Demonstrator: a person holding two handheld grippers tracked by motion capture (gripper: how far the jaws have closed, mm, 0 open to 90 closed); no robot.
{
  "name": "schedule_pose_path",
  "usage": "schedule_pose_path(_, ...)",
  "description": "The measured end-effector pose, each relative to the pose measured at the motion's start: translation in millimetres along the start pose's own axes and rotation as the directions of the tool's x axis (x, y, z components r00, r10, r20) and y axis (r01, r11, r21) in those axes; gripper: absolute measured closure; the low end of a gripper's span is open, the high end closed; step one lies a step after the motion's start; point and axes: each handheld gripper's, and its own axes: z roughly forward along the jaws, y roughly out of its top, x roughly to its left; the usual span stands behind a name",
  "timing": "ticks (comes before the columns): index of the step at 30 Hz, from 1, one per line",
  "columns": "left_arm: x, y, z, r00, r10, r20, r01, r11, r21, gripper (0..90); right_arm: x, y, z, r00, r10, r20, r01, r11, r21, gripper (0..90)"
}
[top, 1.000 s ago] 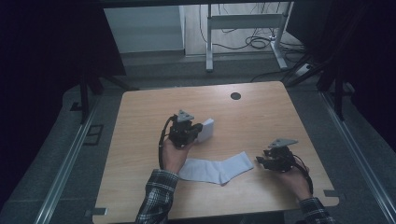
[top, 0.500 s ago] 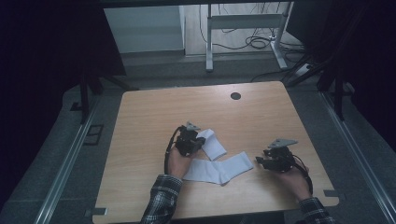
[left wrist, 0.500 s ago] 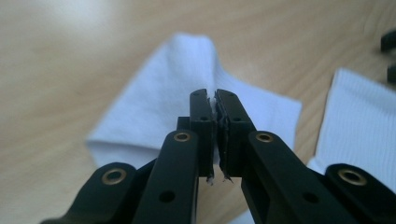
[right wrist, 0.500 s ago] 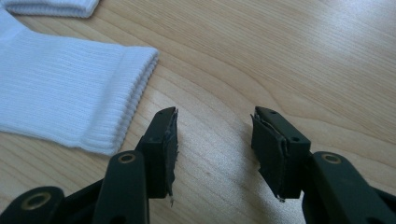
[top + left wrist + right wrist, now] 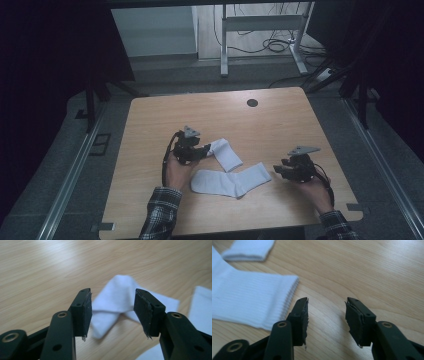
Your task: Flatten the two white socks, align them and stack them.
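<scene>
The folded white sock [image 5: 226, 153] lies loose and crumpled on the wooden surface [image 5: 150, 125], its end overlapping the flat sock [image 5: 231, 181] — it may spring open, or snag if the left gripper [image 5: 200, 152] drags back over it. That gripper's jaws have just been opening, nothing between them. The right gripper [image 5: 280, 170] hovers near the flat sock's ribbed cuff, jaws apart and empty.

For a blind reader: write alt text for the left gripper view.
Two open black jaws of the left gripper frame a white sock lying crumpled on the wooden table; nothing is between the pads. A second white sock edges in at the right.
</scene>
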Motion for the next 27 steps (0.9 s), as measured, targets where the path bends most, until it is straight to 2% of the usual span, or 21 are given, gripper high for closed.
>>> schedule_pose_path(6,16.7,-17.9,10.1,0.9983,-0.058,0.001,0.058,0.9975,0.04,54.4,11.9,15.7,0.5,0.9979,0.006,-0.064,-0.006,1.0,-0.012,66.9)
schedule_pose_path(10,19.8,-27.1,19.6,0.9966,-0.079,0.025,0.077,0.9954,0.057,52.0,25.4,28.1,6.1,0.9937,-0.016,-0.111,0.015,1.0,-0.007,76.6)
schedule_pose_path(14,17.3,-31.8,29.0,0.9969,-0.073,0.028,0.071,0.9951,0.069,46.5,39.5,41.8,17.0,0.9861,-0.021,-0.165,0.02,1.0,-0.006,80.9)
schedule_pose_path(18,13.5,-33.9,36.8,0.9973,-0.068,0.028,0.066,0.9944,0.083,46.9,55.4,55.0,34.3,0.98,-0.039,-0.195,0.04,0.999,-0.001,80.9)
schedule_pose_path(22,12.9,-35.9,42.7,0.9986,-0.052,0.005,0.051,0.9926,0.11,57.2,70.4,65.1,55.4,0.9768,-0.053,-0.207,0.056,0.998,0.007,79.4)
schedule_pose_path(27,13.0,-36.3,43.2,0.9992,-0.041,-0.004,0.041,0.9934,0.107,77.7,83.9,70.5,75.4,0.9768,-0.064,-0.204,0.071,0.997,0.023,78.3)
